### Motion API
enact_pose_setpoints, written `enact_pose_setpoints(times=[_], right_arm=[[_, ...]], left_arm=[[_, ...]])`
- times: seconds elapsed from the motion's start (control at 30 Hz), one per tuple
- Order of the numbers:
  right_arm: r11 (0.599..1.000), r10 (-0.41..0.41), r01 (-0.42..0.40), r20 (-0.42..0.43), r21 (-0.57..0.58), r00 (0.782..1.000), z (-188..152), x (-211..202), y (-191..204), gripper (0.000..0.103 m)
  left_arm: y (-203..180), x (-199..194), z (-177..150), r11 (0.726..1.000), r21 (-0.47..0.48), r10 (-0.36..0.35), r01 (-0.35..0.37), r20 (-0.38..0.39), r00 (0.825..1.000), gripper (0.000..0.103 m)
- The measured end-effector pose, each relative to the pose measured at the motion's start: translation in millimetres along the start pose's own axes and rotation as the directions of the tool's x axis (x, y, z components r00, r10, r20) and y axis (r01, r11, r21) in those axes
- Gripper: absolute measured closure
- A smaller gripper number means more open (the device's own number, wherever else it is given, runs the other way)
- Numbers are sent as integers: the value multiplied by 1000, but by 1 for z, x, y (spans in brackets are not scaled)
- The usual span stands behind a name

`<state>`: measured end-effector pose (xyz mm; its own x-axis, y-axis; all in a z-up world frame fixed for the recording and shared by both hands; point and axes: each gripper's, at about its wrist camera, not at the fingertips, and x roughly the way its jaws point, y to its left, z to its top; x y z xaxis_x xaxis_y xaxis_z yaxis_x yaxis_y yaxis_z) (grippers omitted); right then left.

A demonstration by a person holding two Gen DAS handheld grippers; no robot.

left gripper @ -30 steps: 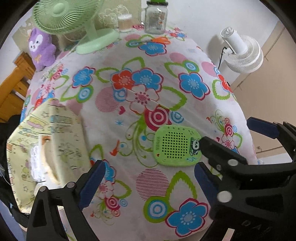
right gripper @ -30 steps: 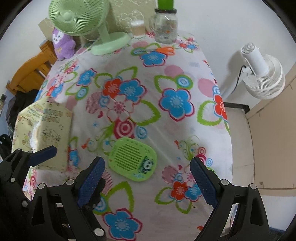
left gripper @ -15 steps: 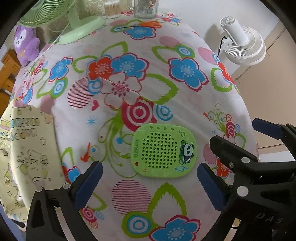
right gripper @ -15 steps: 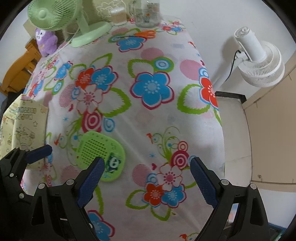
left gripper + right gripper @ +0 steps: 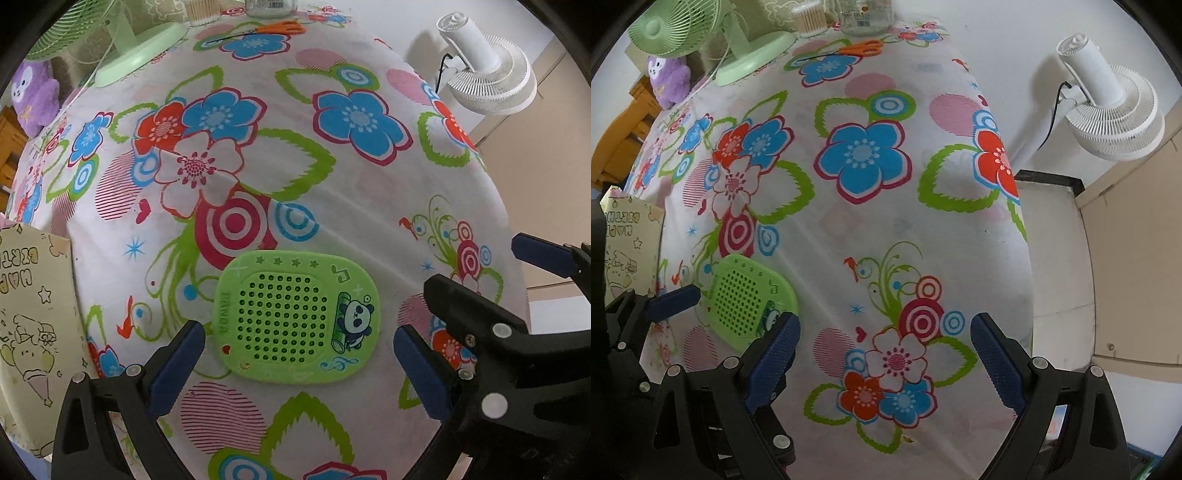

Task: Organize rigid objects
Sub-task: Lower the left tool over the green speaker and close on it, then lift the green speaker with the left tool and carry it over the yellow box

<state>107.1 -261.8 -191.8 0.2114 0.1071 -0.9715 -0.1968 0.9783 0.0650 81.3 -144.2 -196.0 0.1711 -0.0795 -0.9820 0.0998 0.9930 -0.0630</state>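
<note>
The left hand-held gripper (image 5: 299,360) points down with its jaws spread wide on both sides of the flat green panda case (image 5: 297,319) — my guess is it wants to grab it. The jaws have just been opening and touch nothing. The case lies on the table (image 5: 369,229), at 6 o'clock. The right hand-held gripper (image 5: 884,349) is wide open too, holding nothing. The yellow paper bag (image 5: 33,321) at 9 o'clock is cut off — I cannot see inside.

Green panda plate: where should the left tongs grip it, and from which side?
Grip the green panda plate across its two short rounded edges, coming straight down. It lies flat on the flowered tablecloth, thin, so only its rim offers purchase. The open left tongs already straddle that width; its pads likely must reach cloth level.
</note>
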Motion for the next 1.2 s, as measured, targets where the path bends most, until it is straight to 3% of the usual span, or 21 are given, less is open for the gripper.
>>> enact_pose_setpoints(times=[0.27,0.53,0.6,0.8,1.2], right_arm=[[1000,6,-6,-15,-7,1000,-4,7,-4,8],[1000,12,-12,-14,-10,1000,-3,10,-6,8],[1000,16,-16,-12,-10,1000,-3,10,-5,8],[1000,17,-17,-8,-12,1000,-2,9,0,8],[999,36,-35,34,-10,999,3,-14,23,8]], left_arm=[[-9,10,4,999,18,41,-41,19,999,0],[-11,12,1,999,20,32,-33,62,998,1],[-10,9,0,999,20,28,-30,78,997,7],[-8,7,-2,999,29,21,-23,75,997,8],[9,-25,-5,999,11,29,-30,122,992,8]])
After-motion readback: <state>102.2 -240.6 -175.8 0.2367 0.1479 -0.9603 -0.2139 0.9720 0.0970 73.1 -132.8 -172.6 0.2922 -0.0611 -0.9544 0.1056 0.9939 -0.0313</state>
